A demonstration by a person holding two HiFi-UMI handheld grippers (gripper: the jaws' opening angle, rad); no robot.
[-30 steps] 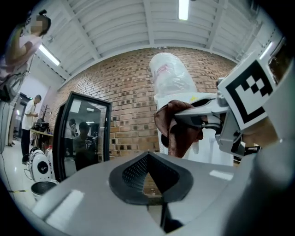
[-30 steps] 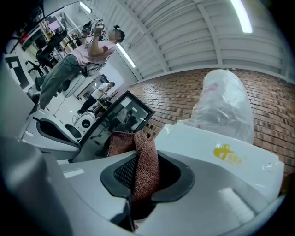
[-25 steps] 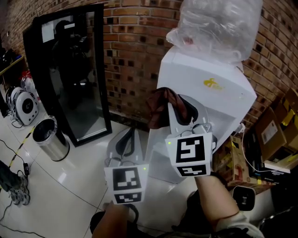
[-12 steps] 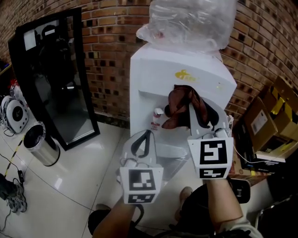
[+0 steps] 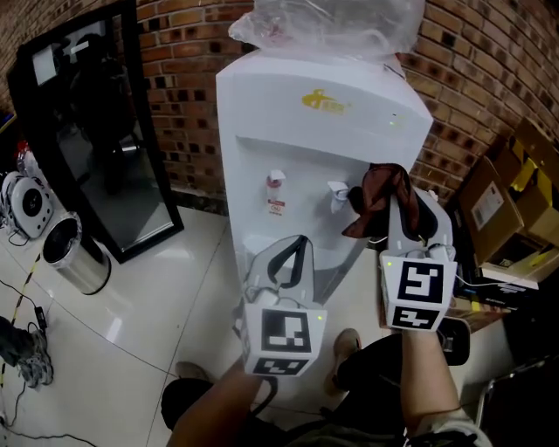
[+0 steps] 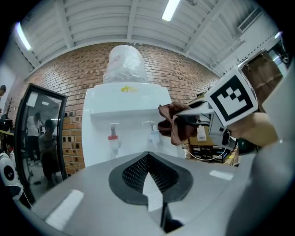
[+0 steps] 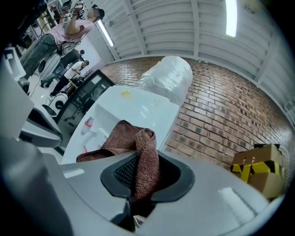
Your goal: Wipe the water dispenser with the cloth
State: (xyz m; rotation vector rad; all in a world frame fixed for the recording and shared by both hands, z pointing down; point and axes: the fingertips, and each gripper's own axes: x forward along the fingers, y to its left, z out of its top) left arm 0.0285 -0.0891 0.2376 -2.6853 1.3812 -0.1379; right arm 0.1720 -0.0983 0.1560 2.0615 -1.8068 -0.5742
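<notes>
The white water dispenser (image 5: 323, 131) stands against the brick wall, with a plastic-wrapped bottle (image 5: 327, 26) on top. A red tap (image 5: 276, 181) and a pale tap (image 5: 337, 189) sit in its recess. My right gripper (image 5: 395, 202) is shut on a brown cloth (image 5: 377, 194), which hangs just right of the pale tap, close to the dispenser's front right edge. In the right gripper view the cloth (image 7: 138, 147) bulges up between the pads. My left gripper (image 5: 300, 240) is lower, in front of the drip area, shut and holding nothing.
A black-framed glass cabinet (image 5: 96, 131) stands left of the dispenser, with a steel bin (image 5: 74, 257) in front of it. Cardboard boxes (image 5: 515, 209) and cables crowd the floor to the right. The floor is glossy white tile (image 5: 157, 314).
Both grippers have swung round to face the dispenser's front. The cloth has gone from over the recess to the right of the taps. The grip on it is unchanged.
</notes>
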